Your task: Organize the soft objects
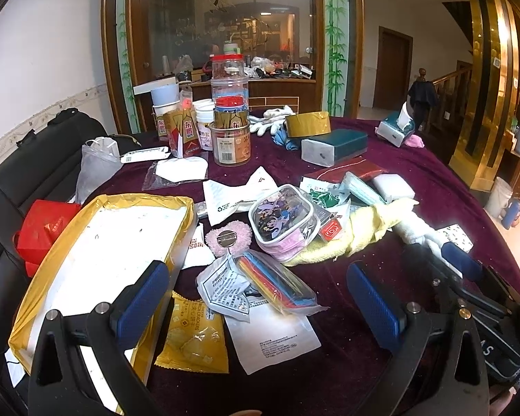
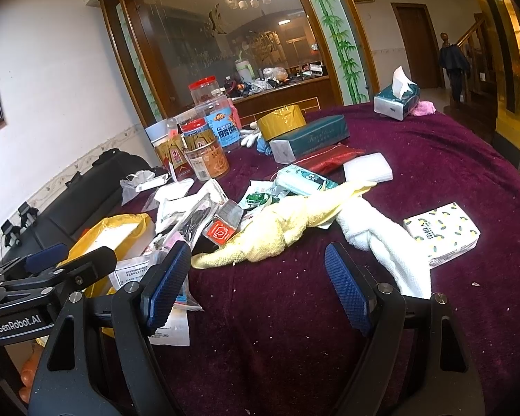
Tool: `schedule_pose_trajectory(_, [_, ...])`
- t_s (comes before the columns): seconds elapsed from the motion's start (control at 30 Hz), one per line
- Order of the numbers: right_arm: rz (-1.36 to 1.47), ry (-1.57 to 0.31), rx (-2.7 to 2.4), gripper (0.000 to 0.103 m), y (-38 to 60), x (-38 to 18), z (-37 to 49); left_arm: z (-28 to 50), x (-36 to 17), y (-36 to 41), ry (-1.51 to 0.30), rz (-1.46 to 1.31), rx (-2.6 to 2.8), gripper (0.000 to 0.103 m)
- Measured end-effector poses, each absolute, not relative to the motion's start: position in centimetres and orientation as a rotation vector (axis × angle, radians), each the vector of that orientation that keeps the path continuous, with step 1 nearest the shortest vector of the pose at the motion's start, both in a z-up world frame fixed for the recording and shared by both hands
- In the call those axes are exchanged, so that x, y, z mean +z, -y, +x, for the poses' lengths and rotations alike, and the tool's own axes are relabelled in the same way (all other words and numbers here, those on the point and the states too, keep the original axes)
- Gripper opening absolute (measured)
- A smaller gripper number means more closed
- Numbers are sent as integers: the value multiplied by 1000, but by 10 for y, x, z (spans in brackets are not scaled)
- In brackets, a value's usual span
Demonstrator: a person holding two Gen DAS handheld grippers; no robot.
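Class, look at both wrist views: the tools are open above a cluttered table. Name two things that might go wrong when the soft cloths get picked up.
1. The yellow towel lies partly under the cartoon pouch and the red-labelled packet; pulling it would likely drag or tip them.
2. The white towel touches the yellow one, so the right tool may pinch both at once.

two towels (image 2: 277, 232), three tissue packs (image 2: 442, 234), one box (image 1: 100, 260), several jars (image 1: 230, 145)
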State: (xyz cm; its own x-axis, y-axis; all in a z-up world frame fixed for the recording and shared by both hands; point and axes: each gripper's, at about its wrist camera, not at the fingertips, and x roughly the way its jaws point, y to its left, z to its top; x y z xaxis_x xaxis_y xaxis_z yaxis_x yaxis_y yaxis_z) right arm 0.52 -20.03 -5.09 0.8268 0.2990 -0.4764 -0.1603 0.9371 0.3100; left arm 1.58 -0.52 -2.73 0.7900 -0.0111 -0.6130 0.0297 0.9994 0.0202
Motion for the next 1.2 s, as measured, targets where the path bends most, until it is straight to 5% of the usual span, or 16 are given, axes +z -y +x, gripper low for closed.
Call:
schedule_pose_trajectory(0.3, [280, -543, 200, 81, 223, -26, 13, 36, -42, -37, -742, -18, 11, 102])
schedule_pose_trajectory(0.47, [229, -689, 89, 81, 247, -21, 47, 52, -59, -52, -836, -35, 58, 102])
schedule_pose_trajectory(0.7, [234, -963, 142, 81, 279, -57, 83, 50, -64, -14, -900, 93, -53, 102])
schedule_pose_trajectory(1.1, [-72, -1043, -25, 83, 267, -86, 111, 20, -81, -24, -1020, 99, -86, 102])
schedule_pose_trajectory(1.2, [-52, -1020, -42, 69, 273, -86, 107, 22, -83, -18, -1036, 78, -91, 102])
